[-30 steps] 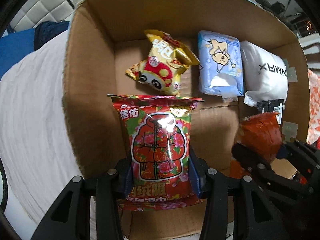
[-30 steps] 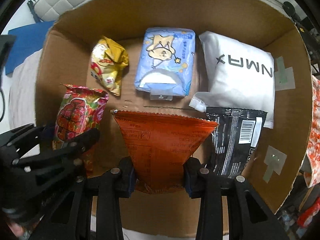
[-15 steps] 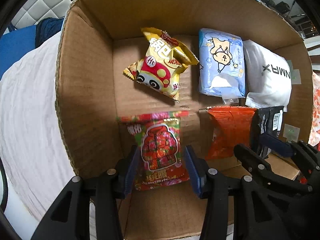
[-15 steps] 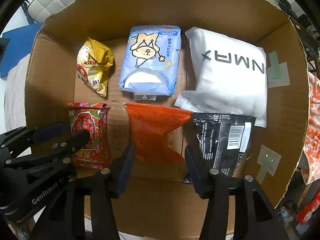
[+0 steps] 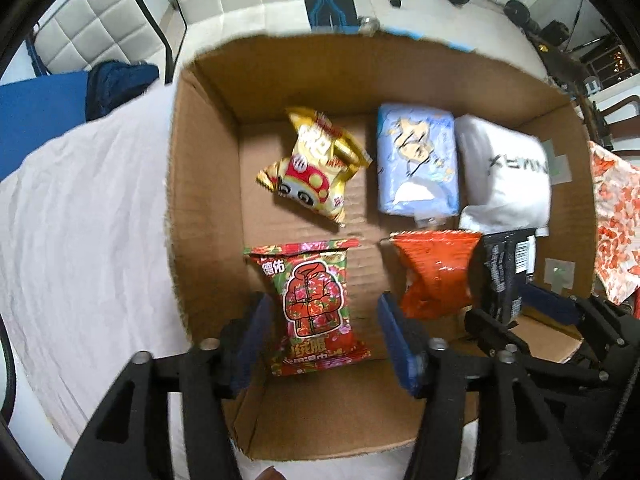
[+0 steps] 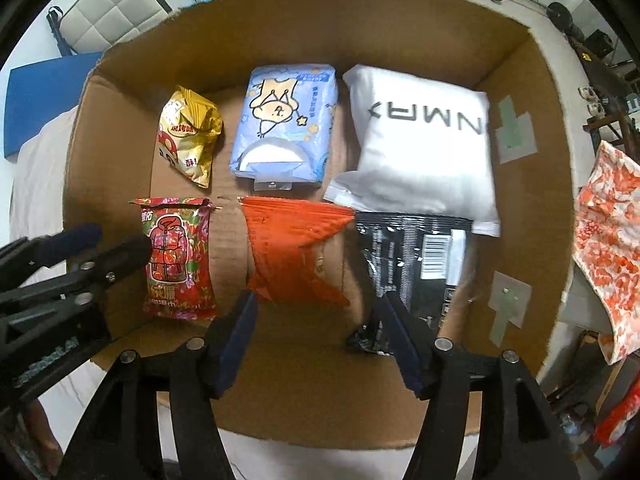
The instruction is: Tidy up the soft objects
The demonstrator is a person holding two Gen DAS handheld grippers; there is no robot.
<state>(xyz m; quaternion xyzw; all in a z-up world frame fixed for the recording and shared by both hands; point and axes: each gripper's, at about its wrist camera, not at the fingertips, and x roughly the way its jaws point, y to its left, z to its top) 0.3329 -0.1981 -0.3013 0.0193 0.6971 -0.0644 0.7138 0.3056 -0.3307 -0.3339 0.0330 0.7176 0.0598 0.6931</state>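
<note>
Red packet (image 5: 316, 300) lies loose, seemingly untouched, between just-opened left jaws.

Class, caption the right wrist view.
Open right claw above orange packet lying in cardboard box with five other packs.

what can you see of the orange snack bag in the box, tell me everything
The orange snack bag is a crinkly, foil-like packet with a ridged sealed top edge, pinched narrow at its middle like a bow tie. It lies flat on the floor of the cardboard box in the near row, between the red flowered packet and the black packet, apart from the first; whether it touches the second is unclear. The right gripper has just been opening, its pads clear of the bag.
</note>
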